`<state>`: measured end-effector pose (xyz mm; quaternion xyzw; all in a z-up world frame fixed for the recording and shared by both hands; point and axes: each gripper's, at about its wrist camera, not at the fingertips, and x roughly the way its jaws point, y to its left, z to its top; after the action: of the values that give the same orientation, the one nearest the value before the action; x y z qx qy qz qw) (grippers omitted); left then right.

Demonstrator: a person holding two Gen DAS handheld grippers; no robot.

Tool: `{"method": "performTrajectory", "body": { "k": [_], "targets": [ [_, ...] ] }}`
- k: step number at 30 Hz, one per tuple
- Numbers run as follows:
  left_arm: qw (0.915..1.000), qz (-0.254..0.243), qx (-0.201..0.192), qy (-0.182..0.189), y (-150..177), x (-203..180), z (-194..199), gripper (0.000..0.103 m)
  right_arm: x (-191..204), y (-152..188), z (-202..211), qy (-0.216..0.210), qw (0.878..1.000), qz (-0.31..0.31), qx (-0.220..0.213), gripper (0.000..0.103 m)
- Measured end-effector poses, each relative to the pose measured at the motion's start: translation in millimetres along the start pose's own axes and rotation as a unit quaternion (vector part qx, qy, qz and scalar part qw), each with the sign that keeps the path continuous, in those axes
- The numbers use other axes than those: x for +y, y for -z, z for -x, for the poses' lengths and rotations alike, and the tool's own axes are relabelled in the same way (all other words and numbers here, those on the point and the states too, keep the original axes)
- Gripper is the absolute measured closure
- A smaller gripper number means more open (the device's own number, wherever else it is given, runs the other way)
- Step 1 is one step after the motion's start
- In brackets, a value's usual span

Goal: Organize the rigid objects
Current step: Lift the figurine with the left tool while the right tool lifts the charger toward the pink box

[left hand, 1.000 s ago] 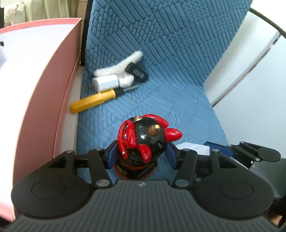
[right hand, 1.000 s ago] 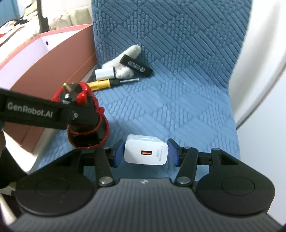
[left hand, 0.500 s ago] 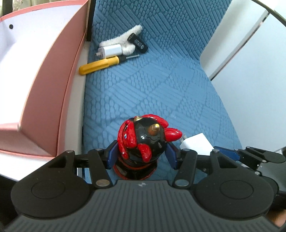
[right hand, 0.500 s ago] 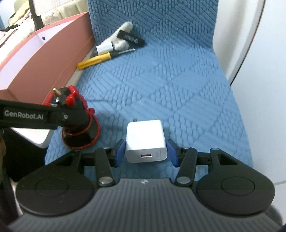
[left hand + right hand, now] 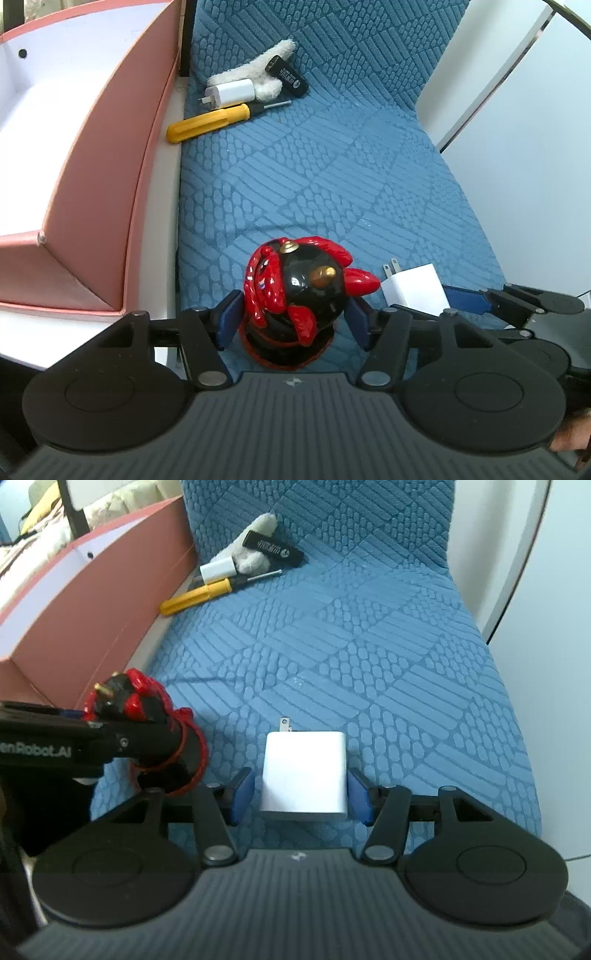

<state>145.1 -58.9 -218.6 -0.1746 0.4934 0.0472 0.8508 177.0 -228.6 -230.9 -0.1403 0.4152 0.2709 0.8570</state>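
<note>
My left gripper (image 5: 293, 319) is shut on a black and red figurine (image 5: 295, 291), held above the blue seat cushion (image 5: 332, 166). It also shows in the right wrist view (image 5: 147, 716). My right gripper (image 5: 301, 794) is shut on a white charger block (image 5: 304, 771), prongs pointing away; it also shows in the left wrist view (image 5: 413, 291). At the back of the seat lie a yellow screwdriver (image 5: 210, 120), a small white charger (image 5: 231, 92), a black stick-shaped device (image 5: 286, 75) and a white fluffy toy (image 5: 258, 74).
A pink open box (image 5: 103, 147) with a white inside stands left of the seat, its wall close to the figurine. A white wall or panel (image 5: 517, 129) is to the right of the seat.
Both grippers have risen and pulled back from the seat with their objects. The white charger has tipped so its prongs point away. The box's near corner has come into view.
</note>
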Motion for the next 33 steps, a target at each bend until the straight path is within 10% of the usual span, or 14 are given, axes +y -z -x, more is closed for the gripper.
{"method": "performTrajectory", "body": {
  "k": [33],
  "targets": [
    [0.9992,0.027,-0.027,-0.002,-12,6,31,0.04,13,-7,3,0.011,1.0,-0.001,0.022,0.05]
  ]
}}
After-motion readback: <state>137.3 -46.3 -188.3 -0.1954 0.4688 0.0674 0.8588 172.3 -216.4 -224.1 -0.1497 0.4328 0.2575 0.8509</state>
